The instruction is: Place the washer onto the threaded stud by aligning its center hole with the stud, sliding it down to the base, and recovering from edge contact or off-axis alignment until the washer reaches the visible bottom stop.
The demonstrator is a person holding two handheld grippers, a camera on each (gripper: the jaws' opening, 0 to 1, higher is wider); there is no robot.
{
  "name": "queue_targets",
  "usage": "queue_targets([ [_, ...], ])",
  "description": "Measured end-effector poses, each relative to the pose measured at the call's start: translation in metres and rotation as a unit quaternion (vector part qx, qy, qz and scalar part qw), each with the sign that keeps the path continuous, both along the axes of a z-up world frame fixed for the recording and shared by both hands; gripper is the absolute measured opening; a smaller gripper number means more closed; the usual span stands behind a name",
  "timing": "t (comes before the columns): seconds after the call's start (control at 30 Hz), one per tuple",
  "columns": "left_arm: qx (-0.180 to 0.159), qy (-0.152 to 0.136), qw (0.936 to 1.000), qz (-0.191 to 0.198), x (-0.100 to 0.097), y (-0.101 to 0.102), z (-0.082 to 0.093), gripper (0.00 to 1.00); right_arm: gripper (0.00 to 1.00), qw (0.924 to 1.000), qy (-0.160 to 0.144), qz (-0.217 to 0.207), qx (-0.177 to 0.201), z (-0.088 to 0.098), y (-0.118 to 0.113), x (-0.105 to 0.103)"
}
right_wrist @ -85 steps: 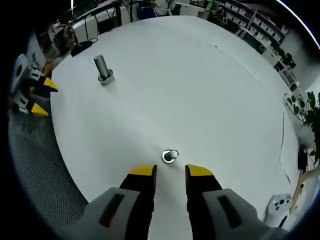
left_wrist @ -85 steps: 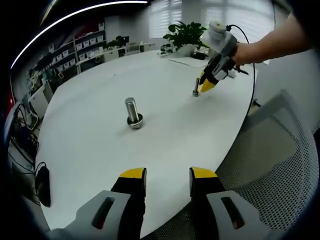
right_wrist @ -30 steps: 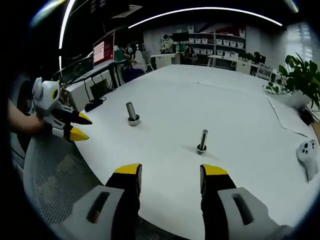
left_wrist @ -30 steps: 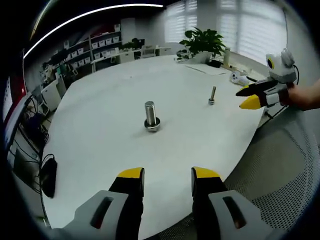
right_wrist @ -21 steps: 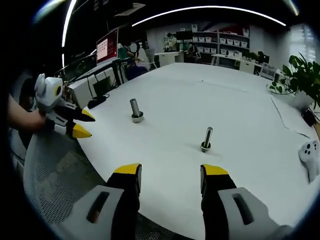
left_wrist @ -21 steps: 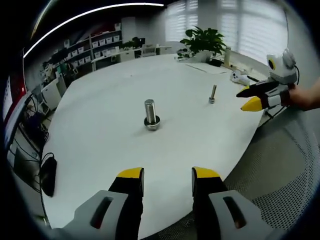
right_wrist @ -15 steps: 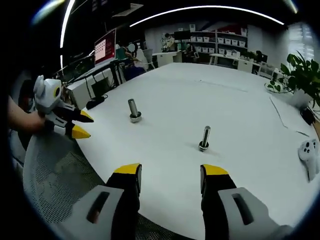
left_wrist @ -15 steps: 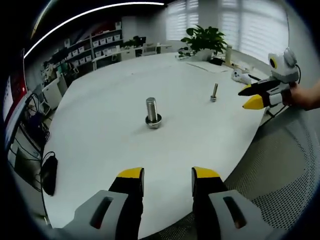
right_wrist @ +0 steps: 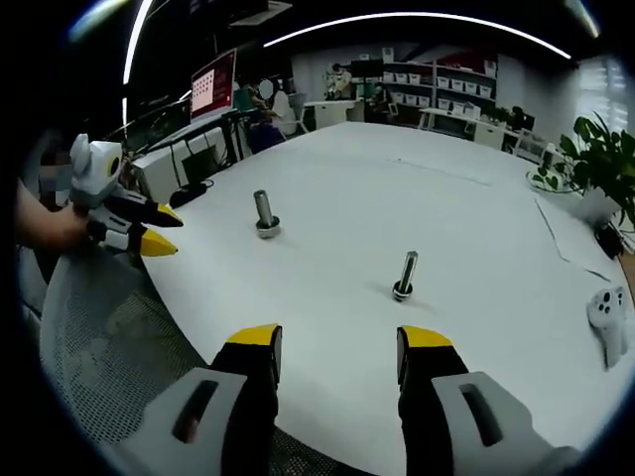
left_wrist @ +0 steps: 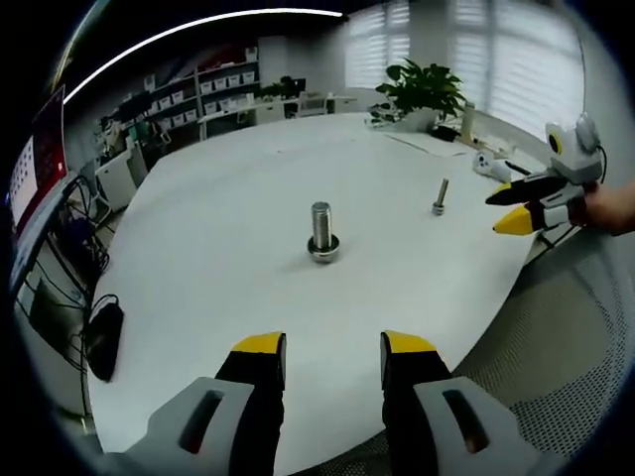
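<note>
In the left gripper view, the left gripper point(left_wrist: 332, 347) rises from 6 o'clock with its yellow-tipped jaws parted and nothing between them, held off the edge of the white table point(left_wrist: 198, 258). Toward 12 o'clock from the jaws, mid-table, the thick stud point(left_wrist: 321, 232) stands upright with a washer point(left_wrist: 323, 250) lying flat around its foot, seemingly at the bottom stop. Farther, toward 2 o'clock, a thin stud point(left_wrist: 440, 197) stands upright with its own ring at the base. At 3 o'clock the right gripper point(left_wrist: 516, 206) hangs off the table rim in a hand point(left_wrist: 607, 208), tips pointing at the table, jaws slightly apart

In the right gripper view, the right gripper's jaws rise from 6 o'clock, released and empty. The thin stud point(right_wrist: 405, 275) is nearest, toward 12 o'clock; the thick stud point(right_wrist: 263, 214) is farther, toward 11 o'clock. At 9 o'clock the left gripper point(right_wrist: 159, 231) sits beside the table edge over a mesh chair point(right_wrist: 109, 357)

Both tools being pulled back and empty suggests the placing is done, with both studs left clear to check. A potted plant point(left_wrist: 422, 91) stands at the far edge
</note>
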State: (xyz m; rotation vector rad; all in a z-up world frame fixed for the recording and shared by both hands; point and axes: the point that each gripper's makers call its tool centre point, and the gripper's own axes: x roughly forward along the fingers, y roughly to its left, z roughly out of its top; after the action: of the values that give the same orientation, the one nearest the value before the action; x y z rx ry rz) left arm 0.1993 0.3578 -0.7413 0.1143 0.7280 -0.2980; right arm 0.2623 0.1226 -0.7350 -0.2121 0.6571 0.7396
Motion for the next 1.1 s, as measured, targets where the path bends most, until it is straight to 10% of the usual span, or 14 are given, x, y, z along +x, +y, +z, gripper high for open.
queue_targets([
  [1.1, -0.002, -0.013, 0.9998, 0.014, 0.002, 0.006, 0.001, 0.34, 0.46, 0.9996, 0.014, 0.005, -0.025, -0.013, -0.002, -0.005],
])
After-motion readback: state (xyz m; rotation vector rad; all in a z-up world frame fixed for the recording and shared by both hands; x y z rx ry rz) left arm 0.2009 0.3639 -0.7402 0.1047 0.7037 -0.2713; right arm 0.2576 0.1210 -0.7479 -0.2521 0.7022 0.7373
